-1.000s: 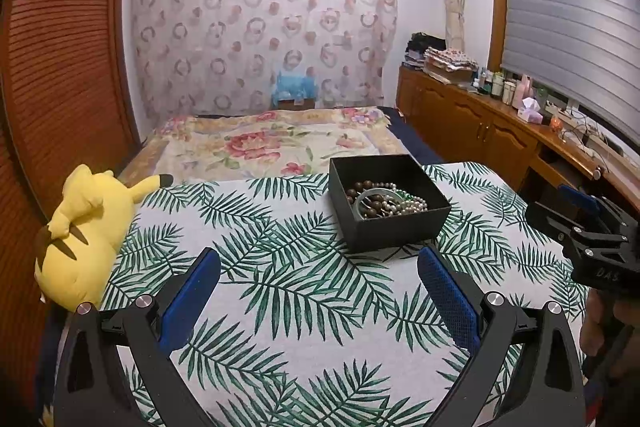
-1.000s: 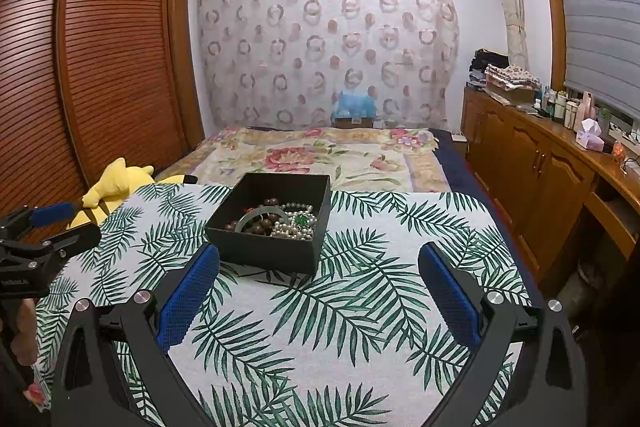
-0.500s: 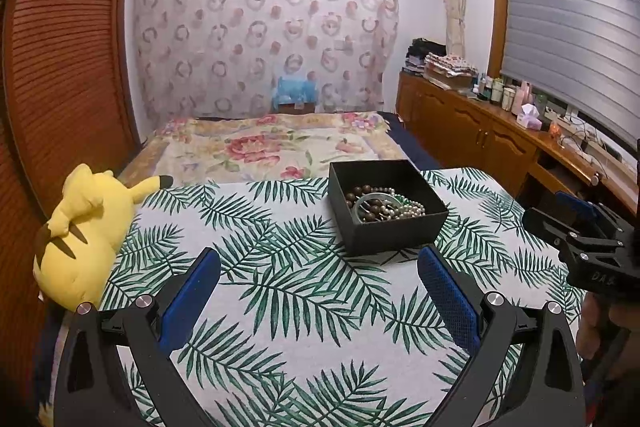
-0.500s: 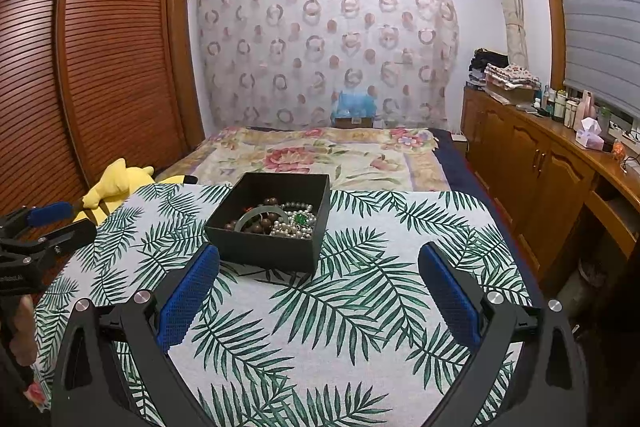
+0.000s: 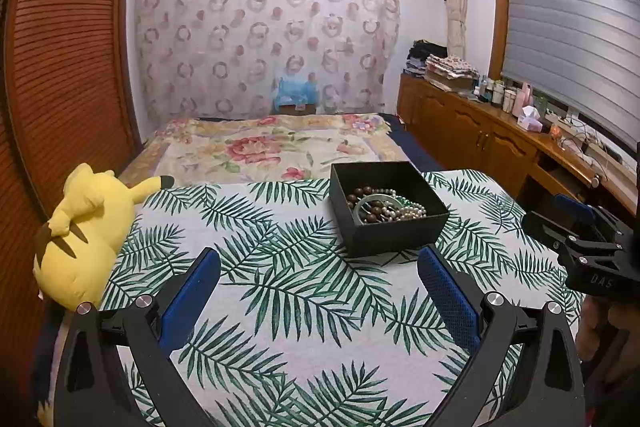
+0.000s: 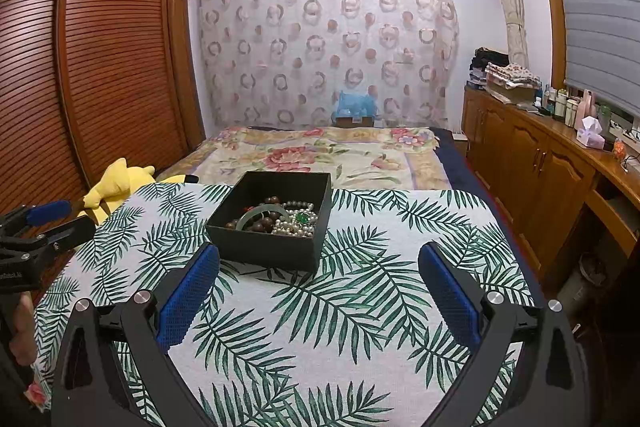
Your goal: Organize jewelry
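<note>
A black open box (image 5: pixel 394 235) (image 6: pixel 264 247) stands on the palm-leaf cloth (image 5: pixel 288 287) (image 6: pixel 360 307). Inside lies a tangle of jewelry (image 5: pixel 384 207) (image 6: pixel 280 218): brown beads, pearl strands, a pale green bangle, a green stone. My left gripper (image 5: pixel 318 293) hangs open above the cloth, short of the box and to its left. My right gripper (image 6: pixel 319 293) is open too, just in front of the box's near wall. Nothing sits between either pair of blue pads. Each gripper also shows at the edge of the other's view (image 5: pixel 576 231) (image 6: pixel 40 227).
A yellow plush toy (image 5: pixel 88 227) (image 6: pixel 116 183) lies at the cloth's left edge. Beyond is a bed with a floral blanket (image 5: pixel 272 147). Wooden cabinets with bottles (image 6: pixel 540 155) run along the right, slatted wardrobe doors (image 6: pixel 100 67) on the left.
The left wrist view has lifted and pulled back a little, so the box sits slightly lower in its frame. The right gripper has hardly moved. Both stay open.
</note>
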`<state>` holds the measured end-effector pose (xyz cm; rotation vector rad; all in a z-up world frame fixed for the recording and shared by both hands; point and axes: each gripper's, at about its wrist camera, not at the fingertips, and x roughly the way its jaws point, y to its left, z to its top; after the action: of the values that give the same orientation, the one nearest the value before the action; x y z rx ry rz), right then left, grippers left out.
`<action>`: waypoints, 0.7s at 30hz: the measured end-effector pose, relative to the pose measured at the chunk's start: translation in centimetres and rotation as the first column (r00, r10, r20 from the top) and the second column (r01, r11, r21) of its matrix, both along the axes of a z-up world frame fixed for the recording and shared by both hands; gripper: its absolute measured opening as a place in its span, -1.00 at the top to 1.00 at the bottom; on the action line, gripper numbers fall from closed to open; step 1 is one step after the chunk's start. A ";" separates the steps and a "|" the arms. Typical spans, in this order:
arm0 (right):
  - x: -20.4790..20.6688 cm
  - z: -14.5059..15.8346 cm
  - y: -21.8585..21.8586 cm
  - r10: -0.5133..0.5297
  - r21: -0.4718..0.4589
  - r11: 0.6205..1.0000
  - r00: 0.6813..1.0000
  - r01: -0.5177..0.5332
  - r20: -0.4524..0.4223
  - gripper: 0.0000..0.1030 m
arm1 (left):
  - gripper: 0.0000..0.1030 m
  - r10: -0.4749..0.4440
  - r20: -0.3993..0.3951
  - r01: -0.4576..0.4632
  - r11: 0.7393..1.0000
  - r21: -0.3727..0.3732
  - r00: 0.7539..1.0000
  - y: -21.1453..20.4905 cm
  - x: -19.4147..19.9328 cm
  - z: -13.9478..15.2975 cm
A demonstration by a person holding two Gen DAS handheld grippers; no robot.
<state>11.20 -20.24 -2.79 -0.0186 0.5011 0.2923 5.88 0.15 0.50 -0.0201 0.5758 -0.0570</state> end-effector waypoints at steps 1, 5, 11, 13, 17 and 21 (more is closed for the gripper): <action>0.0 0.0 0.0 0.000 0.001 1.000 1.000 0.000 -0.001 -0.95 | -0.85 0.000 0.000 0.000 1.000 -0.001 1.000 0.0 0.0 0.0; 0.0 0.0 0.0 0.001 0.000 1.000 1.000 -0.001 0.000 -0.95 | -0.85 0.000 0.000 0.000 1.000 0.001 1.000 0.0 0.0 0.0; 0.0 0.0 0.0 0.000 0.000 1.000 1.000 0.000 0.000 -0.95 | -0.85 -0.001 0.000 0.001 1.000 0.001 1.000 0.0 0.0 -0.1; 0.0 0.0 0.0 -0.001 0.001 1.000 1.000 0.001 -0.001 -0.95 | -0.85 -0.001 0.001 0.001 1.000 0.000 1.000 0.0 0.0 0.0; -0.1 -0.1 0.0 0.001 0.000 1.000 1.000 -0.001 0.001 -0.95 | -0.85 0.000 0.001 0.000 1.000 0.000 1.000 0.1 -0.1 -0.1; -0.1 -0.1 0.0 0.001 0.001 1.000 1.000 -0.001 0.001 -0.95 | -0.85 0.000 0.001 0.000 1.000 0.001 1.000 0.1 -0.1 -0.1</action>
<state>11.10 -20.25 -2.84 -0.0177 0.5002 0.2932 5.77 0.27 0.37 -0.0194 0.5744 -0.0566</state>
